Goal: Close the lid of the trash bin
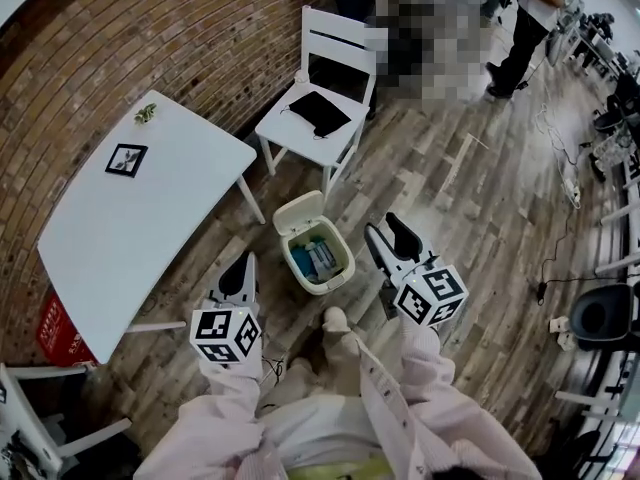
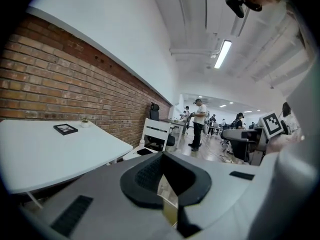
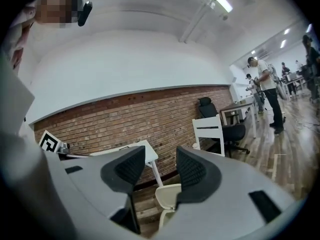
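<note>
The small cream trash bin [image 1: 340, 273] stands on the wooden floor between my two grippers, with blue and white rubbish inside. Its lid [image 1: 298, 211] is swung up and back toward the white chair. My left gripper [image 1: 240, 271] hovers left of the bin with its jaws together and nothing in them; in the left gripper view the left gripper [image 2: 162, 176] points over the table and chair, and the bin is out of sight. My right gripper [image 1: 390, 241] is open just right of the bin. In the right gripper view the right gripper [image 3: 157, 171] frames the cream lid [image 3: 167, 196] low between the fingers.
A white table [image 1: 130, 218] with a framed picture [image 1: 126, 159] and a small plant [image 1: 146, 113] stands left by the brick wall. Behind the bin is a white chair [image 1: 345, 43] with a black item [image 1: 318, 113] on its seat. A person [image 1: 525, 28] stands far back; cables [image 1: 560, 168] trail right.
</note>
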A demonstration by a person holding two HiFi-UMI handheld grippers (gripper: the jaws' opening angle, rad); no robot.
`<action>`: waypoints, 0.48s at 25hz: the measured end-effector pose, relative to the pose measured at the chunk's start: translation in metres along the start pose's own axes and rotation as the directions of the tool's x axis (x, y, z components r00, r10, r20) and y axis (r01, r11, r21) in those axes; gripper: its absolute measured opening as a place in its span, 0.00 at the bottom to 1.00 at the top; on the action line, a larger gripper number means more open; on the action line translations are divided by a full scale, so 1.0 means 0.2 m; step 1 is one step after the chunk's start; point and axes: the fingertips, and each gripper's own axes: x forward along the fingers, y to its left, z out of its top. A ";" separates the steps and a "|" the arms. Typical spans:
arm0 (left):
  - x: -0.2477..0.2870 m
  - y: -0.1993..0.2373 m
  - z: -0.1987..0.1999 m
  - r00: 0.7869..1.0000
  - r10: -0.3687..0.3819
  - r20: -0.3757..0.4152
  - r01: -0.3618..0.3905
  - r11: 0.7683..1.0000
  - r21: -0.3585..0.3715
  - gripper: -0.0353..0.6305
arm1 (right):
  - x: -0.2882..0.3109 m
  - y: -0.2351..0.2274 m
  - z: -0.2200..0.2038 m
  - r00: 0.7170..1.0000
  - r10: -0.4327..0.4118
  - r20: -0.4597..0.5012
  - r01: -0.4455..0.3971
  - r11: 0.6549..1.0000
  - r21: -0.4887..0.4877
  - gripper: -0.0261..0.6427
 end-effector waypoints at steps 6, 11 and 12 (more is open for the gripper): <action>0.14 0.08 -0.04 0.996 0.083 -0.030 -0.085 0.995 -0.055 0.04 | 0.27 -0.07 -0.06 0.987 0.131 -0.091 -0.135 0.990 -0.037 0.31; 0.21 0.17 -0.10 0.986 0.157 -0.052 -0.162 0.982 -0.096 0.04 | 0.47 -0.11 -0.14 0.961 0.214 -0.175 -0.231 0.969 -0.085 0.31; 0.22 0.18 -0.11 0.984 0.172 -0.057 -0.177 0.979 -0.104 0.04 | 0.50 -0.11 -0.15 0.954 0.228 -0.194 -0.250 0.963 -0.099 0.31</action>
